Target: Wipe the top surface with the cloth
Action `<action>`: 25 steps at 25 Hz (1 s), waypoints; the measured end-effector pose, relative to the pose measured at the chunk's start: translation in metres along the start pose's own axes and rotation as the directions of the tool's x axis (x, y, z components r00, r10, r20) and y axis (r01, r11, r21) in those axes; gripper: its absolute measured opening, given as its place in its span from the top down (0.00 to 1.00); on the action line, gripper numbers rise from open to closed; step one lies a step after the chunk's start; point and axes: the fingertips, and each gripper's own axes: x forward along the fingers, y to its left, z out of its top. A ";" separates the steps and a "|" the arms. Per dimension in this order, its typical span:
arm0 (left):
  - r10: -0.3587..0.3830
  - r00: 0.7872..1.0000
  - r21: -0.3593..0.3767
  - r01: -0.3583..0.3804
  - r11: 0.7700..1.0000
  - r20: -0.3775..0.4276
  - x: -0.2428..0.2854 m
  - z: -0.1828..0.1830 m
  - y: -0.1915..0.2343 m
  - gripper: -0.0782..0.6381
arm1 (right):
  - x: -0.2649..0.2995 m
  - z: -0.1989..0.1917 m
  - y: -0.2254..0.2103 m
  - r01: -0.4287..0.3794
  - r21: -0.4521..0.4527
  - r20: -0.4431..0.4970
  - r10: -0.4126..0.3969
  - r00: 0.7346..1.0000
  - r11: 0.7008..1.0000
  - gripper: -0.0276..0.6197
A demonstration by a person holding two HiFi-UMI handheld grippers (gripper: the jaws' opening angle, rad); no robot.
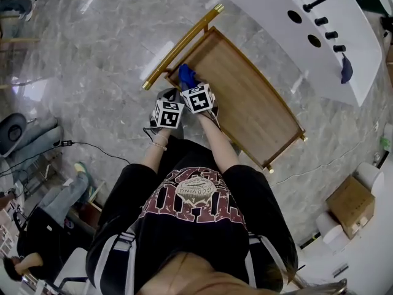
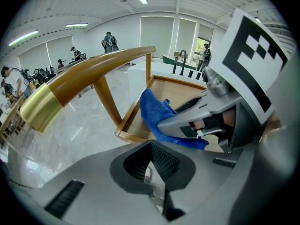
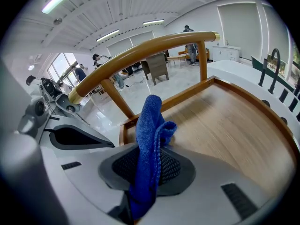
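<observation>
Right hand-held gripper [image 3: 149,167] clamps cloth [image 3: 151,125] at top surface [image 3: 225,125] corner; left hand-held gripper [image 2: 151,157] closed.

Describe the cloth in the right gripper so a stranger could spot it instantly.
Find the long wooden tabletop with a raised rim on the grey marble floor. At the end by its golden handle bar, the right gripper is shut on a bright blue terry cloth. The only other blue thing, darker, lies on the white counter.
</observation>
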 end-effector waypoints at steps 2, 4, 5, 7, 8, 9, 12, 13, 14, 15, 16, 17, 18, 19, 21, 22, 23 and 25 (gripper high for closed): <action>-0.003 1.000 0.012 0.003 1.000 0.001 0.002 0.000 -0.005 0.82 | -0.004 -0.007 -0.003 0.003 0.007 0.003 -0.003 1.000 1.000 0.82; -0.008 1.000 0.019 0.008 1.000 0.003 0.002 0.000 -0.011 0.82 | -0.012 -0.015 -0.006 0.009 0.015 -0.003 -0.009 1.000 1.000 0.82; -0.011 1.000 0.024 0.011 1.000 0.004 0.003 0.001 -0.014 0.82 | -0.016 -0.019 -0.007 0.014 0.020 -0.005 -0.014 1.000 1.000 0.82; -0.019 1.000 0.040 0.019 0.999 0.003 0.004 0.001 -0.022 0.82 | -0.022 -0.025 -0.011 0.022 0.030 -0.002 -0.022 1.000 0.999 0.82; -0.023 1.000 0.048 0.023 0.999 0.003 0.004 0.001 -0.026 0.82 | -0.024 -0.027 -0.012 0.025 0.035 0.001 -0.025 1.000 0.999 0.82; -0.027 1.000 0.054 0.026 0.998 0.003 0.004 0.002 -0.030 0.82 | -0.027 -0.030 -0.014 0.029 0.039 0.001 -0.029 1.000 0.999 0.82; -0.039 0.999 0.075 0.039 0.996 0.001 0.003 0.002 -0.040 0.82 | -0.033 -0.038 -0.016 0.038 0.044 0.002 -0.039 0.999 0.998 0.82; -0.044 0.999 0.083 0.044 0.996 0.000 0.003 0.003 -0.043 0.82 | -0.036 -0.039 -0.018 0.042 0.048 0.005 -0.043 0.999 0.998 0.82; -0.048 0.999 0.091 0.048 0.995 -0.002 0.004 0.003 -0.046 0.82 | -0.038 -0.041 -0.019 0.047 0.054 0.006 -0.047 0.999 0.997 0.82; -0.052 0.999 0.100 0.053 0.994 -0.005 0.004 0.003 -0.049 0.82 | -0.040 -0.043 -0.020 0.051 0.059 0.008 -0.051 0.999 0.997 0.82; -0.057 0.998 0.109 0.057 0.992 -0.008 0.004 0.002 -0.052 0.82 | -0.042 -0.045 -0.022 0.054 0.065 0.009 -0.055 0.998 0.996 0.82; -0.060 0.998 0.117 0.061 0.991 -0.012 0.005 0.002 -0.055 0.82 | -0.045 -0.048 -0.023 0.058 0.069 0.010 -0.059 0.998 0.996 0.82; -0.064 0.998 0.124 0.066 0.990 -0.016 0.005 0.001 -0.059 0.82 | -0.047 -0.050 -0.025 0.062 0.072 0.010 -0.063 0.998 0.995 0.82; -0.068 0.998 0.131 0.070 0.989 -0.020 0.006 0.001 -0.062 0.82 | -0.050 -0.053 -0.027 0.065 0.075 0.011 -0.066 0.998 0.995 0.82; -0.076 0.997 0.145 0.079 0.986 -0.023 0.007 0.001 -0.070 0.82 | -0.056 -0.059 -0.030 0.072 0.083 0.014 -0.073 0.997 0.994 0.82; -0.081 0.996 0.152 0.083 0.985 -0.022 0.007 0.001 -0.074 0.82 | -0.058 -0.061 -0.032 0.075 0.087 0.016 -0.077 0.997 0.993 0.82; -0.085 0.996 0.158 0.087 0.984 -0.023 0.008 0.002 -0.077 0.82 | -0.061 -0.064 -0.034 0.078 0.092 0.018 -0.080 0.997 0.993 0.82; -0.091 0.996 0.164 0.094 0.982 -0.026 0.008 0.001 -0.083 0.82 | -0.066 -0.069 -0.037 0.085 0.101 0.021 -0.088 0.996 0.991 0.82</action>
